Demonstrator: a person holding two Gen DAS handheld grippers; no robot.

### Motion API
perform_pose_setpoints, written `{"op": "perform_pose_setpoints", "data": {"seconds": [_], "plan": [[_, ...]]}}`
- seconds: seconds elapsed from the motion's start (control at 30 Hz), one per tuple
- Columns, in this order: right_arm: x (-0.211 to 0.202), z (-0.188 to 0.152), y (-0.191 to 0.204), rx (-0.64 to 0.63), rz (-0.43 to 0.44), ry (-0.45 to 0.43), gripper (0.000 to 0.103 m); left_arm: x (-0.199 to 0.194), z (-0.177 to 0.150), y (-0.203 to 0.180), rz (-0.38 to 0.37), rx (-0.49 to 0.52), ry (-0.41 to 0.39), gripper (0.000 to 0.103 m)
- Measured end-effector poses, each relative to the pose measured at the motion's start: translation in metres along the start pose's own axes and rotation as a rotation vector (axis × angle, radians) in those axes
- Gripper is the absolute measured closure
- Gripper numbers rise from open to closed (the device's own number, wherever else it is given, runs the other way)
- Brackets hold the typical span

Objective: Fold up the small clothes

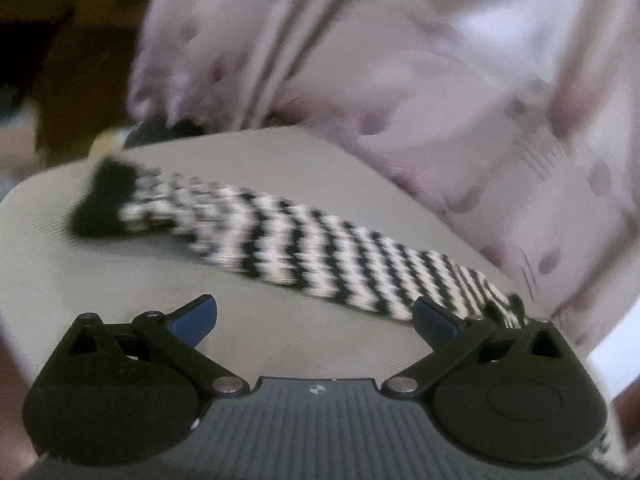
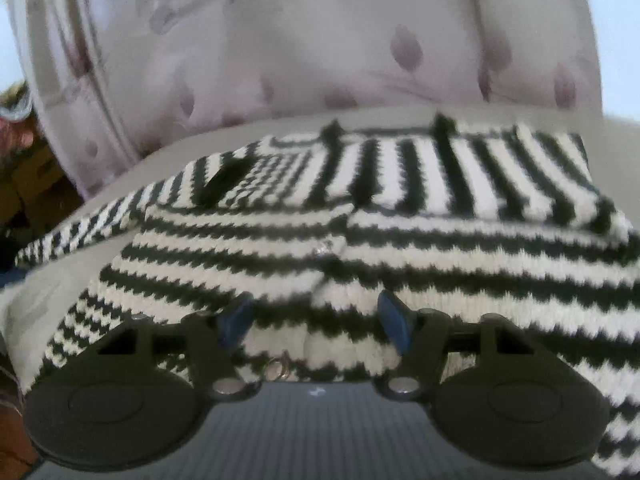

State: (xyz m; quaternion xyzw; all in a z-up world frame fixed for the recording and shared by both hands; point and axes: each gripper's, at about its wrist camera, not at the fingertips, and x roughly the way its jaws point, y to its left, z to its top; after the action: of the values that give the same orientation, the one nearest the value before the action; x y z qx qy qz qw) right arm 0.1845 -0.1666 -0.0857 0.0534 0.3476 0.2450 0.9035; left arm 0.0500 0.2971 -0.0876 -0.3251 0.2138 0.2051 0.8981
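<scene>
A small black-and-white striped knitted sweater (image 2: 360, 208) lies on a grey cushioned surface (image 2: 120, 248). In the left wrist view one striped sleeve (image 1: 288, 240) with a black cuff stretches from far left to near right. My left gripper (image 1: 316, 320) is open and empty, low over the grey surface (image 1: 240, 160); its right fingertip is close to the sleeve's near end. My right gripper (image 2: 318, 320) is open over the sweater's near hem, with knit fabric between the fingers. A small metal ring (image 2: 278, 368) shows at the hem.
A pale pink cushion with purple leaf print (image 2: 320, 40) stands behind the sweater and fills the back of the left wrist view (image 1: 400, 60). Dark wooden floor or furniture (image 1: 72, 40) shows at far left.
</scene>
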Motion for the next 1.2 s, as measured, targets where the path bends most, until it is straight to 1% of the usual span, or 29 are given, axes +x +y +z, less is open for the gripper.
{"op": "perform_pose_setpoints", "data": {"seconds": [0.07,0.13,0.17,0.2,0.23,0.3,0.33,0.4,0.43,0.47,0.5,0.53,0.63,0.7,0.77,0.9,0.97,1.07,1.2], "plan": [[-0.001,0.0,0.001,-0.011,-0.008,-0.003,0.035,-0.002,0.012,0.028,0.024,-0.104,-0.005,0.001],[0.0,-0.002,0.005,-0.041,-0.017,0.002,0.034,0.001,0.025,0.049,0.035,-0.168,-0.006,0.001],[0.0,-0.002,0.007,-0.056,-0.021,0.003,0.033,0.005,0.03,0.058,0.036,-0.206,0.003,0.001],[0.0,-0.003,0.009,-0.068,-0.021,0.002,0.033,0.009,0.036,0.065,0.016,-0.237,0.008,0.001],[0.0,-0.004,0.01,-0.074,-0.02,0.001,0.033,0.012,0.041,0.071,0.004,-0.255,0.009,0.001],[-0.001,-0.005,0.011,-0.078,-0.017,-0.003,0.033,0.018,0.051,0.078,0.011,-0.28,0.0,0.005],[-0.002,-0.005,0.011,-0.076,-0.016,-0.005,0.033,0.021,0.055,0.079,0.014,-0.286,-0.005,0.01],[-0.002,-0.005,0.01,-0.07,-0.011,-0.008,0.033,0.032,0.06,0.082,0.009,-0.281,0.008,0.033],[-0.002,-0.005,0.01,-0.065,-0.008,-0.009,0.033,0.038,0.062,0.082,0.008,-0.279,0.032,0.067],[-0.002,-0.005,0.009,-0.06,-0.004,-0.011,0.033,0.047,0.064,0.086,0.004,-0.29,0.068,0.098],[-0.003,-0.005,0.008,-0.054,0.0,-0.012,0.033,0.053,0.064,0.089,0.006,-0.314,0.092,0.097],[-0.003,-0.005,0.007,-0.048,0.006,-0.014,0.033,0.052,0.063,0.092,0.009,-0.322,0.071,0.097],[-0.005,-0.004,0.004,-0.024,0.018,-0.02,0.033,0.047,0.072,0.079,0.059,-0.268,-0.005,0.097],[-0.009,-0.003,-0.001,0.021,0.027,-0.035,0.033,0.041,0.084,0.062,0.076,-0.23,-0.057,0.097],[-0.014,-0.002,-0.011,0.088,0.043,-0.053,0.032,0.036,0.098,0.038,0.081,-0.175,-0.102,0.097],[-0.026,-0.001,-0.037,0.247,0.091,-0.092,0.032,0.031,0.125,-0.027,0.055,-0.051,-0.162,0.097],[-0.033,-0.002,-0.048,0.29,0.094,-0.108,0.032,0.032,0.138,-0.066,0.023,0.003,-0.177,0.097],[-0.044,-0.003,-0.06,0.309,0.078,-0.135,0.032,0.033,0.146,-0.127,-0.035,0.073,-0.188,0.097],[-0.057,-0.009,-0.073,0.308,0.061,-0.161,0.032,0.038,0.138,-0.213,-0.123,0.173,-0.191,0.097]]}}
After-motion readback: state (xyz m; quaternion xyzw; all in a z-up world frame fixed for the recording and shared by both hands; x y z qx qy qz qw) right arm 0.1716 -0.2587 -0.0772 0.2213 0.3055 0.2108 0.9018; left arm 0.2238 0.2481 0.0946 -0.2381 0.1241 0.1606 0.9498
